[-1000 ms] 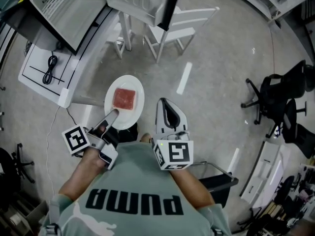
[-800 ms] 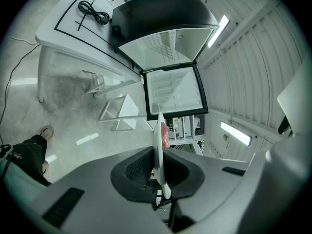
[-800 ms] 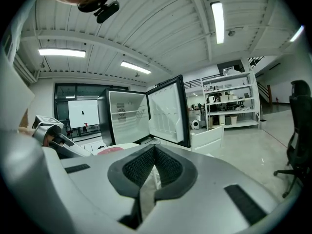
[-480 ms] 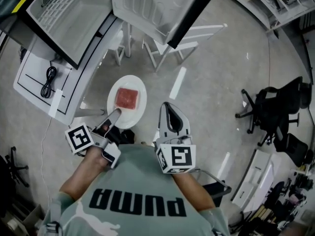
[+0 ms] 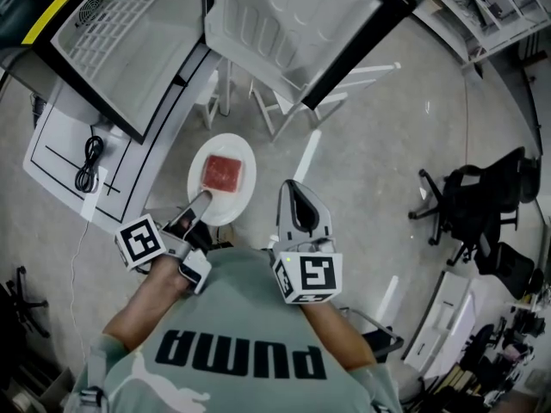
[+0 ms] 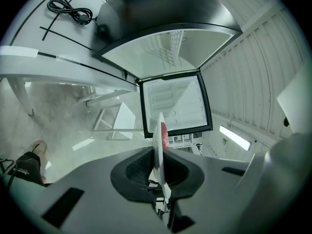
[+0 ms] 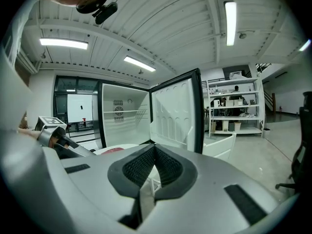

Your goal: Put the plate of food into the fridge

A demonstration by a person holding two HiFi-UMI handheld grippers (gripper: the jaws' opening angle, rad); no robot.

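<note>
A white plate (image 5: 220, 194) carries a red slab of food (image 5: 222, 172). My left gripper (image 5: 199, 201) is shut on the plate's near rim and holds it level above the floor. In the left gripper view the plate (image 6: 158, 145) stands edge-on between the pressed jaws of the left gripper (image 6: 159, 165), with the food (image 6: 164, 132) beyond them. Ahead, the fridge (image 5: 129, 33) stands open, its door (image 5: 293, 20) swung out to the right. My right gripper (image 5: 294, 200) hangs beside the plate, shut and empty. The right gripper (image 7: 154, 155) view shows the fridge interior (image 7: 124, 116) and the plate (image 7: 114, 149).
A white chair (image 5: 288, 101) stands below the open fridge door. Left of the fridge is a white table (image 5: 60, 123) with a coiled black cable (image 5: 88, 163). Black office chairs (image 5: 469, 205) are at the right. Shelving (image 7: 234, 108) shows behind the door.
The open fridge and its door fill more of the top of the head view, as the person has stepped toward them. The plate stays gripped; both grippers keep their places before the body.
</note>
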